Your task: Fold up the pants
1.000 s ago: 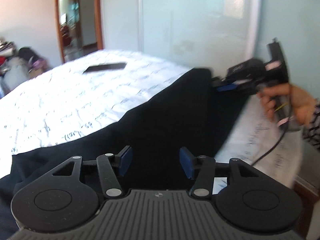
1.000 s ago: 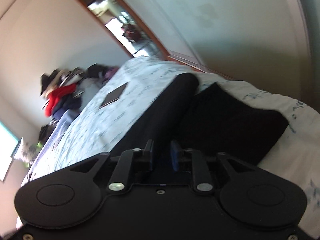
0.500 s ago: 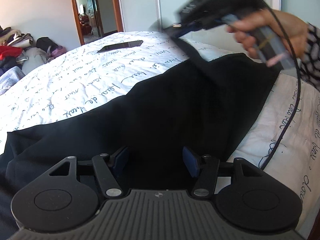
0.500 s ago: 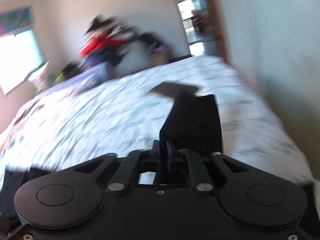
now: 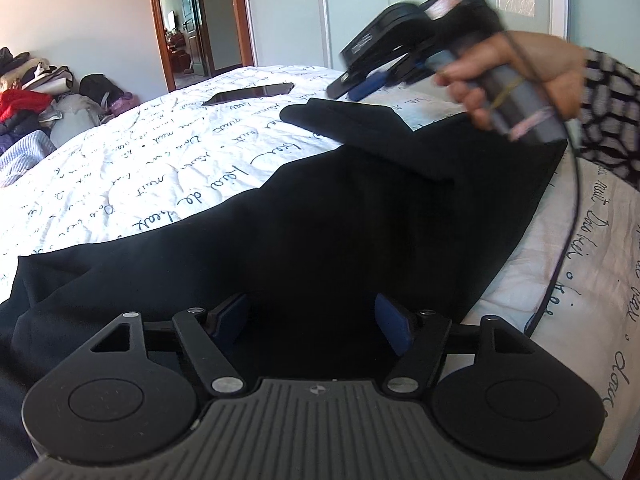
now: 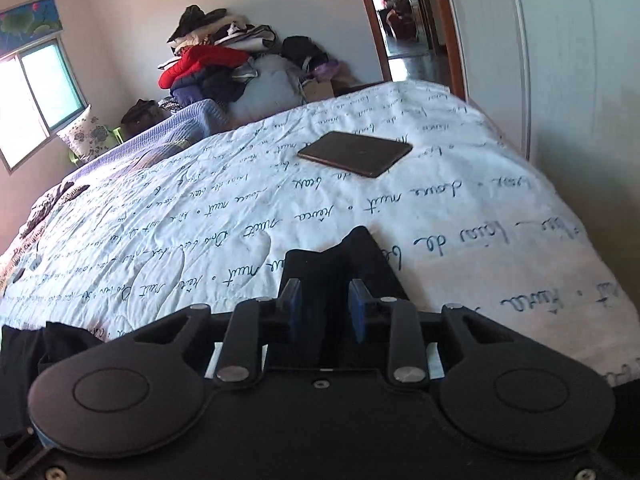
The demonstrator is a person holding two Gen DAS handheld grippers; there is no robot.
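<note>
Only readable text is the cursive script printed all over the white bedspread (image 6: 460, 216): "de" clear in both wrist views, "nuit" repeated, possibly "douce nuit", most other words too distorted to read. Dark slab (image 6: 355, 153) on the bedspread shows no legible marking

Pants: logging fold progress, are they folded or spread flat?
Partly folded: one end of the black pants lies doubled over the rest; remainder spread on the bed.
</note>
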